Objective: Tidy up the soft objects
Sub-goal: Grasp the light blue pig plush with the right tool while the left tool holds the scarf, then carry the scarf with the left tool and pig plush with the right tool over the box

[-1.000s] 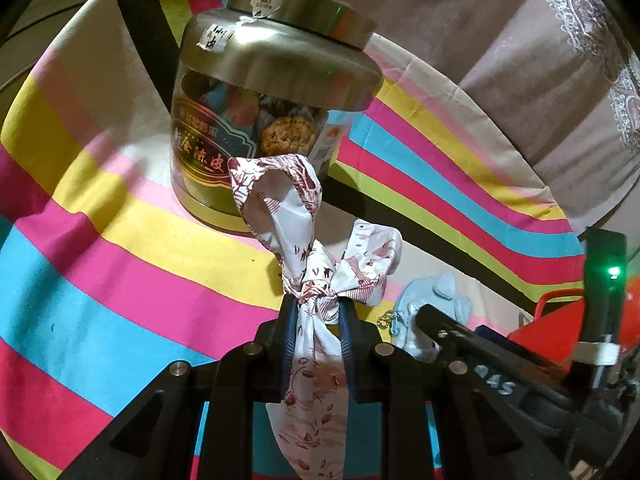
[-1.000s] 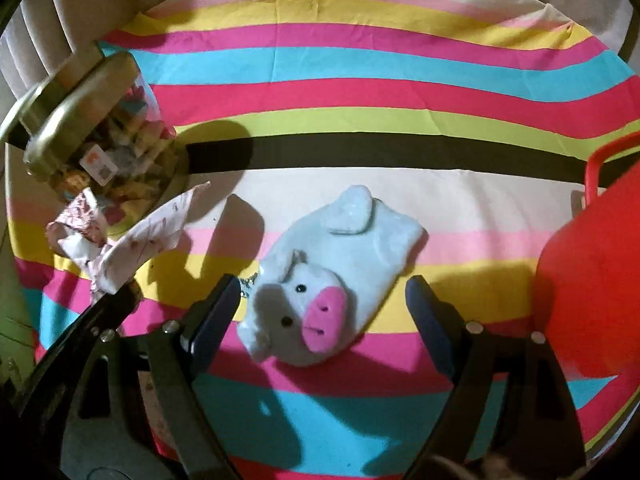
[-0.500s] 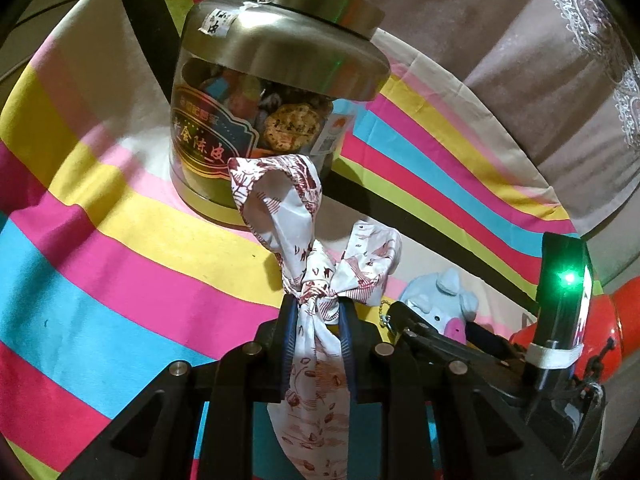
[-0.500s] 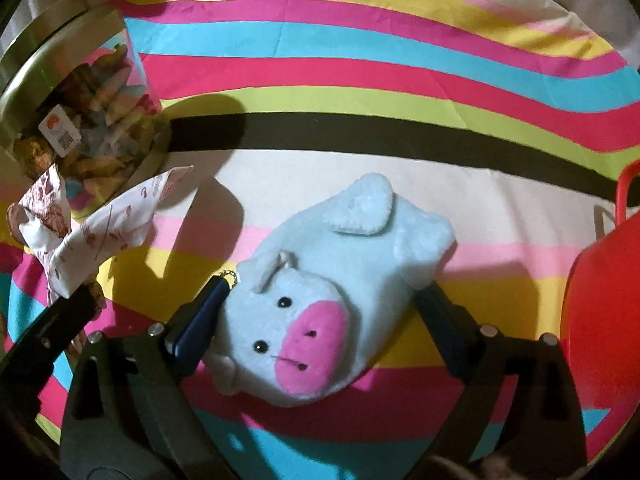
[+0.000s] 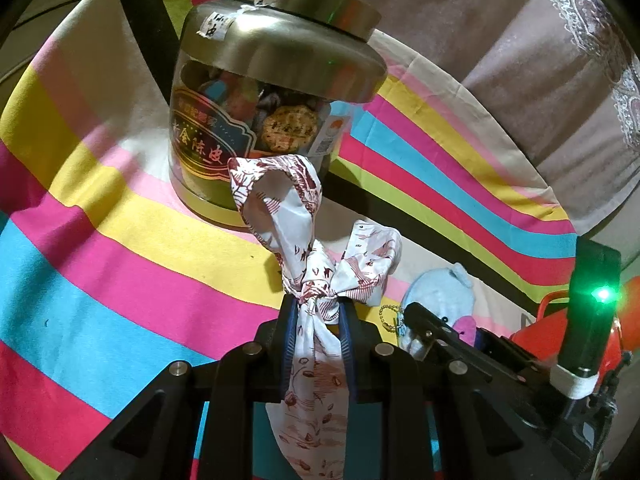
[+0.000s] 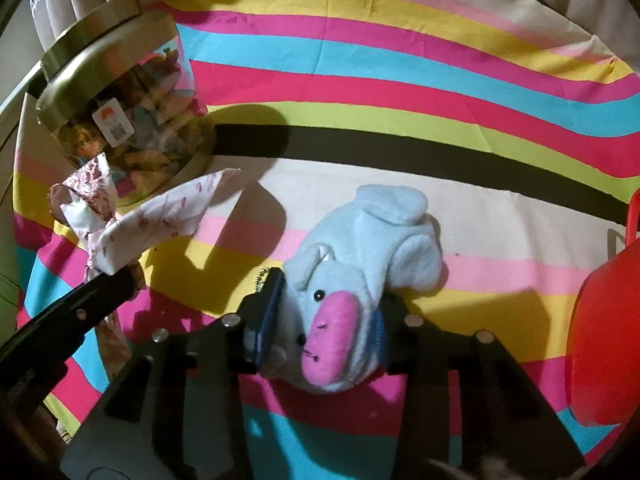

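Clear, gold-lidded jar point(image 5: 264, 120) holds wrapped snacks; left gripper point(image 5: 316, 320) clamps a knotted printed scarf point(image 5: 316, 280); right gripper point(image 6: 324, 320) is closing on a fuzzy blue pig plush point(image 6: 360, 256)

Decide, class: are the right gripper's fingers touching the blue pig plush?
Touching. In the right wrist view, the closing right gripper has both fingers pressed into the sides of the blue pig plush, squeezing its head between them.

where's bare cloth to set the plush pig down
Free: the striped cloth beyond the plush pig, between the jar and red basket. Crowded: the left, around the jar and knotted scarf.
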Available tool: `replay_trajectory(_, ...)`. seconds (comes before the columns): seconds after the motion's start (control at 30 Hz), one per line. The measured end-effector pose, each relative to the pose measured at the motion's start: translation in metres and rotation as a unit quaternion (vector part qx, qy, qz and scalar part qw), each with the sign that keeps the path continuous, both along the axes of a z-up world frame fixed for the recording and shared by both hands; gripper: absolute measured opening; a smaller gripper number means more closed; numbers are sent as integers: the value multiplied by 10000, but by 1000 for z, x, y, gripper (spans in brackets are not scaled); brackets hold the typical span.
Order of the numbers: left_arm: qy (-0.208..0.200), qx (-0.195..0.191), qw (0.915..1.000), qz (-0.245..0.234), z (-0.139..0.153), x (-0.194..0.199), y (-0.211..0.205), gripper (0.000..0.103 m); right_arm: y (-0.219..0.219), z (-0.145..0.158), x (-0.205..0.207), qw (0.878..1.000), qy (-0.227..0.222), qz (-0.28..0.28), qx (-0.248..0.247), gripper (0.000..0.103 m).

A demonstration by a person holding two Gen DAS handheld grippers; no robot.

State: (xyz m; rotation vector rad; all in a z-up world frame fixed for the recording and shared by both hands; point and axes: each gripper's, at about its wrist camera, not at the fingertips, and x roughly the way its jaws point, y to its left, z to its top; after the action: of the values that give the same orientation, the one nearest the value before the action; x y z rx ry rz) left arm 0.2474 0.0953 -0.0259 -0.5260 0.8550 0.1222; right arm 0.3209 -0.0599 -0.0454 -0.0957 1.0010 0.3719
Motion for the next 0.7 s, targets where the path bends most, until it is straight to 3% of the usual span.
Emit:
replay_trajectory(0.23,-45,12,10000,-3,3,-3,0,22,0,8,-3,9999,-105,-11,97,36)
replay_trajectory(0.7,-209,-69,9997,-125,25,-17,-10,22,-27,51,-40,9985,-445,-15,325,36)
